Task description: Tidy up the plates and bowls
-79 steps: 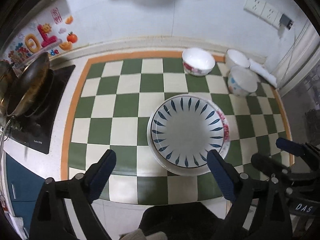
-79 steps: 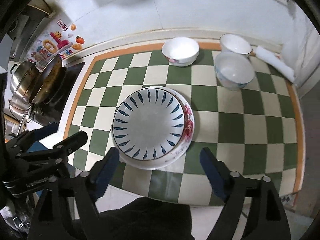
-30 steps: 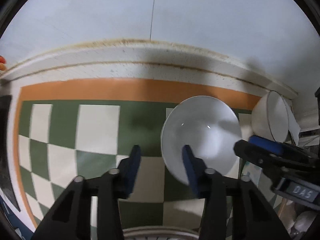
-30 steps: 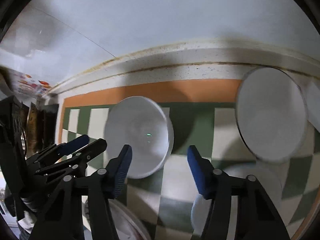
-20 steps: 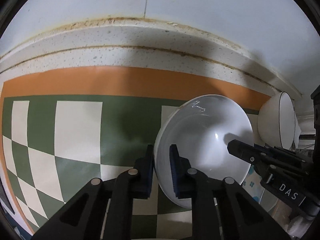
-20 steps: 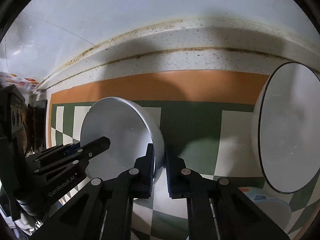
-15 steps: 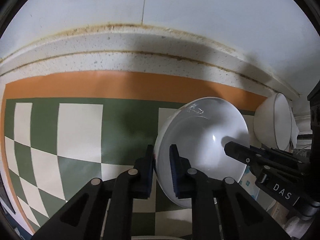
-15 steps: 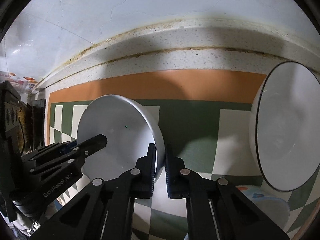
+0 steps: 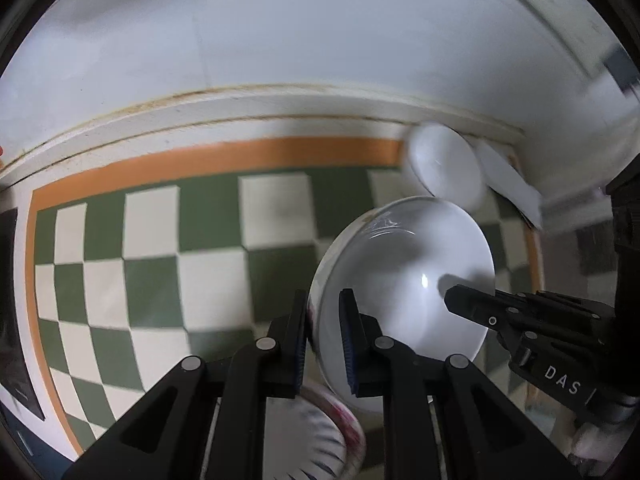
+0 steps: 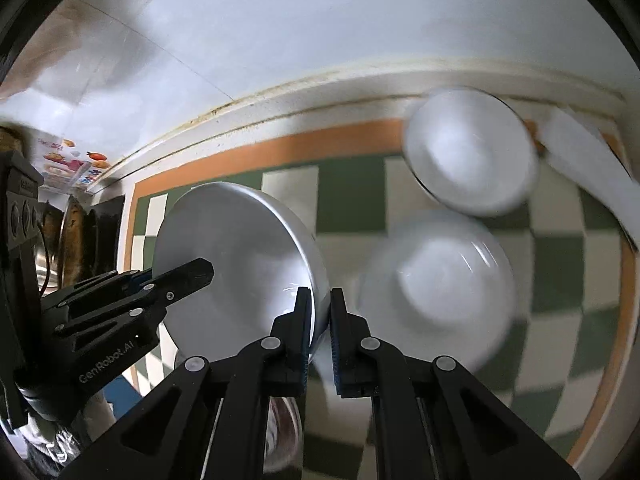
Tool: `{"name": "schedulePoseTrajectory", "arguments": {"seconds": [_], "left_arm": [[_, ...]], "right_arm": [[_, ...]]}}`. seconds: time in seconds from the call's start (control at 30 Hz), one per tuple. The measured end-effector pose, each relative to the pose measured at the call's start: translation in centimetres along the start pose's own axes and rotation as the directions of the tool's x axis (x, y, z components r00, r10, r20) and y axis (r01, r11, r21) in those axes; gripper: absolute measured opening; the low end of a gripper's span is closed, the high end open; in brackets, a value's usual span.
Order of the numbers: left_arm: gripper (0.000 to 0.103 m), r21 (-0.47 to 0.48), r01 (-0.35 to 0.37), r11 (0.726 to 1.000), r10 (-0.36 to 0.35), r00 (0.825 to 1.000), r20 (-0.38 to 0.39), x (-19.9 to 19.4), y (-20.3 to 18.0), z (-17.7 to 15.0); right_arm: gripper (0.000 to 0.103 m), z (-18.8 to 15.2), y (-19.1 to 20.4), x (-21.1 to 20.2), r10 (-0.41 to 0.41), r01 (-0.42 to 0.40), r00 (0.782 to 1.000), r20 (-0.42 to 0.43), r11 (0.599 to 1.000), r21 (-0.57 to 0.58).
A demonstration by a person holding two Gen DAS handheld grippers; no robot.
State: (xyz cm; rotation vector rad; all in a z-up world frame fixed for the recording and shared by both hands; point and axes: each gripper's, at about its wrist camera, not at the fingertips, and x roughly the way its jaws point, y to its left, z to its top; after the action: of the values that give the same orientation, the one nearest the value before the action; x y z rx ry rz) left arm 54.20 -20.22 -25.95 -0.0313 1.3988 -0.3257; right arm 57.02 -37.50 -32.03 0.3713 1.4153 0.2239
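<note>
Left claw: the left gripper (image 9: 323, 334) is clenched on the near left rim of the white bowl (image 9: 404, 292); one blue pad sits outside the wall, the other inside.
Right claw: the right gripper (image 10: 320, 330) is clamped on the opposite rim of the same bowl (image 10: 240, 264), again with one pad on each side of the wall.
Cross view: each claw shows in the other's camera, its black fingers reaching over the bowl's hollow.
Bowl held: white inside, tilted, gripped on two sides above the checked mat (image 9: 160, 248); whether its base touches anything cannot be told.
Other bowls: a white bowl with a dark rim line (image 10: 470, 152) stands at the back near the wall; a second pale bowl (image 10: 436, 284) lies just right of the right claw, blurred.
Plates: a stack of plates with a red-patterned rim (image 9: 344, 436) lies below the left claw, only partly in view.
Writing: "DAS" reads on the right claw's body in the left view; "GenRobot.AI" reads on the left claw's body in the right view. Stickers (image 10: 72, 160) on the wall are too small to read.
Edges: an orange band borders the green and cream mat; behind it runs a speckled ledge (image 9: 240, 116) under the white wall.
Open room: bare mat squares spread to the left of the held bowl.
</note>
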Motion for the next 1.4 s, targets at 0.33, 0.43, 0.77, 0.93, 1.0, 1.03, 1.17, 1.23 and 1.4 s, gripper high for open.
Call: {"name": "schedulePoseTrajectory", "arguments": {"seconds": [0.33, 0.43, 0.77, 0.93, 1.0, 1.03, 1.17, 1.23, 1.4], "left_arm": [[0.013, 0.11, 0.066, 0.992, -0.055, 0.994, -0.099, 2.3, -7.7, -6.7], [0.013, 0.126, 0.068, 0.99, -0.05, 0.988, -0.145, 4.4, -9.0, -8.2], [0.013, 0.168, 0.031, 0.985, 0.006, 0.976, -0.22, 8.9, -11.0, -10.1], [0.013, 0.173, 0.02, 0.985, 0.023, 0.97, -0.241, 10.1, -11.4, -10.5], [0.013, 0.173, 0.015, 0.985, 0.029, 0.968, -0.249, 10.4, -11.5, -10.7], [0.013, 0.173, 0.015, 0.985, 0.03, 0.968, -0.251, 10.6, -11.6, -10.6], [0.013, 0.174, 0.008, 0.985, 0.039, 0.964, -0.263, 11.2, -11.7, -10.5], [0.013, 0.177, 0.0, 0.984, 0.048, 0.963, -0.265, 11.5, -11.7, -10.5], [0.013, 0.167, 0.002, 0.986, 0.046, 0.958, -0.282, 11.7, -12.0, -10.3]], "right_arm": [[0.01, -10.9, -6.9, -4.3, -0.023, 0.021, 1.0, 0.017, 0.993, 0.12], [0.01, -13.2, -9.3, -3.6, -0.023, 0.023, 1.0, -0.005, 0.988, 0.152], [0.01, -16.3, -13.5, -0.1, -0.025, 0.039, 0.997, -0.066, 0.977, 0.21], [0.01, -16.8, -14.5, 0.8, -0.03, 0.048, 0.996, -0.086, 0.975, 0.217], [0.01, -16.7, -14.4, 1.1, -0.032, 0.052, 0.995, -0.093, 0.975, 0.218], [0.011, -16.8, -14.6, 1.2, -0.03, 0.05, 0.995, -0.095, 0.974, 0.219], [0.011, -16.8, -14.8, 1.6, -0.027, 0.05, 0.994, -0.109, 0.975, 0.219], [0.011, -16.8, -14.8, 1.7, -0.031, 0.055, 0.993, -0.114, 0.975, 0.215], [0.014, -16.2, -14.1, 2.4, -0.024, 0.051, 0.992, -0.126, 0.976, 0.21]]}}
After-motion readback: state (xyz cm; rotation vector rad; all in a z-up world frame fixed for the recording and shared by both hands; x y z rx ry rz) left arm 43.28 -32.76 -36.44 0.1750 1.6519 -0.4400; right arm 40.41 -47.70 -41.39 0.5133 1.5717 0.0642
